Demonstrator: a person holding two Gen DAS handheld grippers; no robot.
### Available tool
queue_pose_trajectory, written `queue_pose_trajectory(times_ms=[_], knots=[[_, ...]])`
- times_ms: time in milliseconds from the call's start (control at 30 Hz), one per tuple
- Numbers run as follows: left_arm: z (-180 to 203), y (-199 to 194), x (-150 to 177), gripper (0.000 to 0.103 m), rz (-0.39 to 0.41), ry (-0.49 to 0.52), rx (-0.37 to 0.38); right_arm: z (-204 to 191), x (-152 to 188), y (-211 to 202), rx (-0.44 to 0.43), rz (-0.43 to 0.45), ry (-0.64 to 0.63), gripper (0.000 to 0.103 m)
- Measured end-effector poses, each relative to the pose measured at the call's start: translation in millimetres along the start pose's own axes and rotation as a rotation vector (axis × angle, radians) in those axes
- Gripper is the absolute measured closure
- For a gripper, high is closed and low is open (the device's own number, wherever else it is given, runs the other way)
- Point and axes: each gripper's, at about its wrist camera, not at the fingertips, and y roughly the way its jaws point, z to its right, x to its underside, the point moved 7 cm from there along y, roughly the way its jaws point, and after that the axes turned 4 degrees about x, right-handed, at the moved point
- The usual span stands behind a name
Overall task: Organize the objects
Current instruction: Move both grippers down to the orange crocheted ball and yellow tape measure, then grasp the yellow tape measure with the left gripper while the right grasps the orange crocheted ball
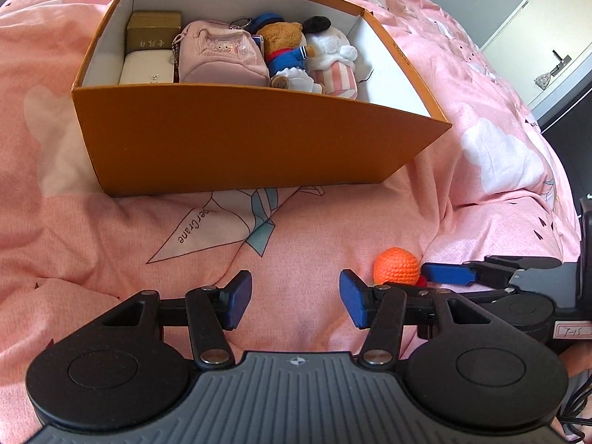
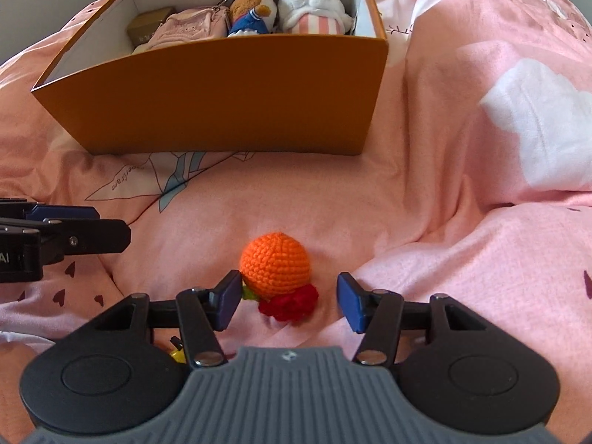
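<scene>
Crocheted orange ball (image 2: 275,264), with a red knitted bit (image 2: 289,305) touching its near side, lies on the pink quilt (image 2: 462,185) between the wide-open right gripper (image 2: 288,301) jaws, unheld. Left gripper (image 1: 296,301), also wide open and empty, hovers just left. Nothing blocks the orange box (image 1: 236,140) beyond, holding a gold case (image 1: 153,29), white case (image 1: 146,70), pink pouch (image 1: 222,55), bear (image 1: 285,51) and white plush (image 1: 333,59).

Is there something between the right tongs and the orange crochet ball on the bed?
Nothing visible. The right tongs are open, with the ball just ahead between the fingers; the left finger is close beside it.
</scene>
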Motion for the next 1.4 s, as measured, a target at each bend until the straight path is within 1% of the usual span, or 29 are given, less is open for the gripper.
queue_pose_trajectory(times_ms=[100, 133, 167, 300, 367, 467, 500, 567, 600, 667, 733, 800, 867, 933, 1000, 1067, 1200, 1267, 1300, 1367, 1400], knots=[[-1.0, 0.7, 0.7, 0.041, -0.004, -0.004, 0.001, -4.0, 1.4, 5.7, -0.016, -0.014, -0.006, 0.047], [-1.2, 0.6, 0.6, 0.041, -0.005, -0.004, 0.001, -4.8, 1.4, 6.7, -0.025, -0.016, -0.006, 0.049], [-1.8, -0.2, 0.5, 0.041, -0.005, -0.003, 0.001, -5.3, 1.3, 7.1, -0.041, -0.016, -0.003, 0.056], [-5.0, -2.6, -0.4, 0.041, -0.019, 0.015, -0.003, -3.5, -1.1, 3.4, -0.066, 0.0, 0.02, 0.057], [-7.4, -4.5, -0.1, 0.041, -0.036, 0.016, 0.015, -0.4, -4.2, -2.3, -0.07, 0.015, 0.033, 0.057], [-5.2, -4.6, 2.7, 0.041, -0.074, 0.022, 0.071, 9.2, -11.7, -16.4, -0.057, 0.057, 0.055, 0.057], [1.0, -2.5, 6.0, 0.041, -0.11, 0.046, 0.108, 12.5, -13.2, -21.0, -0.059, 0.059, 0.061, 0.057], [14.5, 2.2, 13.9, 0.041, -0.175, 0.091, 0.171, 14.7, -12.6, -26.0, -0.091, 0.041, 0.06, 0.057], [20.4, 4.6, 17.2, 0.041, -0.198, 0.105, 0.193, 14.1, -10.7, -27.0, -0.106, 0.028, 0.052, 0.057], [32.5, 11.1, 25.4, 0.041, -0.251, 0.135, 0.225, 12.8, -5.7, -28.2, -0.105, 0.016, 0.034, 0.057], [41.2, 18.2, 33.3, 0.038, -0.305, 0.175, 0.232, 11.9, -0.7, -28.4, -0.097, 0.015, 0.024, 0.057], [42.1, 24.9, 38.6, 0.035, -0.35, 0.165, 0.225, 13.0, 1.8, -28.9, -0.102, 0.015, 0.033, 0.057], [42.8, 29.5, 43.2, 0.031, -0.371, 0.167, 0.231, 13.7, 3.2, -30.3, -0.11, 0.018, 0.04, 0.057], [44.2, 38.1, 49.6, 0.021, -0.388, 0.19, 0.228, 13.3, 4.5, -30.5, -0.113, 0.019, 0.04, 0.057], [44.6, 49.4, 55.8, 0.015, -0.405, 0.216, 0.225, 13.0, 5.5, -29.8, -0.115, 0.016, 0.041, 0.057], [45.1, 59.8, 59.9, 0.013, -0.419, 0.234, 0.234, 13.3, 6.2, -29.1, -0.119, 0.013, 0.044, 0.057], [46.4, 70.4, 64.0, 0.013, -0.448, 0.235, 0.269, 13.5, 6.9, -27.3, -0.127, 0.013, 0.054, 0.057], [46.9, 75.0, 67.4, 0.017, -0.463, 0.231, 0.284, 14.0, 7.4, -26.3, -0.132, 0.01, 0.061, 0.057], [47.0, 76.0, 68.6, 0.02, -0.467, 0.225, 0.288, 14.0, 7.4, -26.1, -0.134, 0.009, 0.064, 0.057], [48.3, 73.8, 69.8, 0.03, -0.462, 0.23, 0.28, 13.6, 7.6, -26.6, -0.141, 0.011, 0.069, 0.057], [49.2, 71.7, 70.4, 0.038, -0.457, 0.238, 0.271, 13.6, 7.7, -26.9, -0.143, 0.013, 0.071, 0.057]])
